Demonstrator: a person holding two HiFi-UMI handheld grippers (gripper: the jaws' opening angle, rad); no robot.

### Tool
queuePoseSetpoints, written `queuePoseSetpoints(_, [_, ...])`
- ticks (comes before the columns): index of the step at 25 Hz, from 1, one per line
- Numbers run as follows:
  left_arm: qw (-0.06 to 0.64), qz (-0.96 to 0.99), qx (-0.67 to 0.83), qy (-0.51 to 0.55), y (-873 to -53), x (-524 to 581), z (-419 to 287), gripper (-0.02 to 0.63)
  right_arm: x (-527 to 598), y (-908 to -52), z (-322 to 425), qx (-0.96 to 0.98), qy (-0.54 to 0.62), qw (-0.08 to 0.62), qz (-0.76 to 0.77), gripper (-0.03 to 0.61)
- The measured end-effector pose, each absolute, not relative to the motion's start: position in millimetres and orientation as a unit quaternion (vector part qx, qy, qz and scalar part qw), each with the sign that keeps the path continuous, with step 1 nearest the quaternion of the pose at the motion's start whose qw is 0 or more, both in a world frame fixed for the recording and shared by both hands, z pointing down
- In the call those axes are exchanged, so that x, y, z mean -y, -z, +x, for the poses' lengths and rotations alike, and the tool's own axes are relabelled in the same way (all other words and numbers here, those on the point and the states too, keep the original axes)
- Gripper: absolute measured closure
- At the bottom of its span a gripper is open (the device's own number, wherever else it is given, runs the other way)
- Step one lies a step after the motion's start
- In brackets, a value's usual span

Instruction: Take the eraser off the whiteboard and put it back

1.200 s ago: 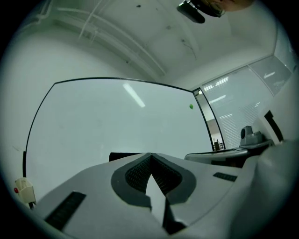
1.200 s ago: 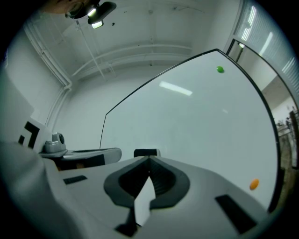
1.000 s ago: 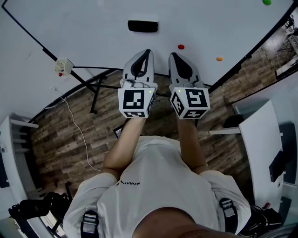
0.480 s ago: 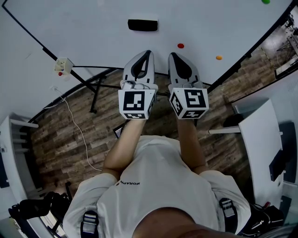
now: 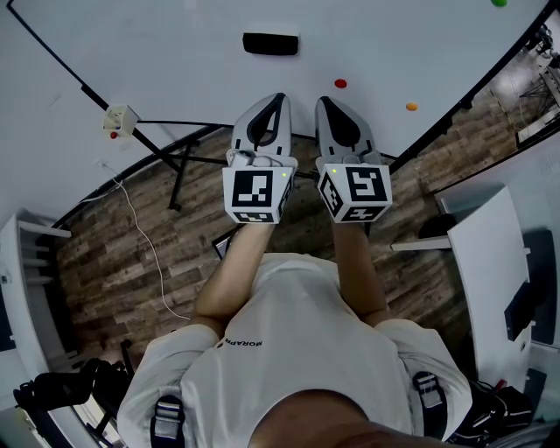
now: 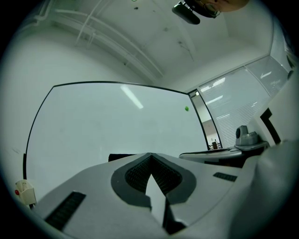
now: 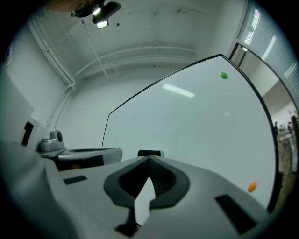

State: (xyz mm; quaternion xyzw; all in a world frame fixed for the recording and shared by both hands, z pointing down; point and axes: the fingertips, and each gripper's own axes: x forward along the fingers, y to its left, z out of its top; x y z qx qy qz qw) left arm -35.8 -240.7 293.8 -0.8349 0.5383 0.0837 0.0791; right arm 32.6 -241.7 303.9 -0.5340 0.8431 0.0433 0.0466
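The black eraser [image 5: 270,43] sticks to the whiteboard [image 5: 175,61], above and ahead of both grippers. My left gripper [image 5: 278,96] and right gripper [image 5: 322,101] are held side by side, both shut and empty, with their tips short of the board's lower edge. In the left gripper view the eraser [image 6: 122,157] peeks out just behind and left of the closed tips of the left gripper [image 6: 150,154]. The right gripper view has the eraser [image 7: 149,153] straight beyond the tips of the right gripper [image 7: 149,158], apart from them.
Red [image 5: 340,84], orange [image 5: 411,107] and green [image 5: 500,3] magnets dot the board to the right. A socket box [image 5: 120,123] with a cable hangs at the left. The stand's black legs [image 5: 179,166] cross the wooden floor; a white desk [image 5: 486,262] stands on the right.
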Motion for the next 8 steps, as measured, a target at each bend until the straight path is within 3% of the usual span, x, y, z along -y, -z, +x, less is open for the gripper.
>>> queuePoseSetpoints(8, [0.080, -0.834, -0.540, -0.082, -291.1, 237.0, -36.1, 0.612, 238.0, -301.7, 31.6, -0.845, -0.045, 0.047, -0.532, 0.565])
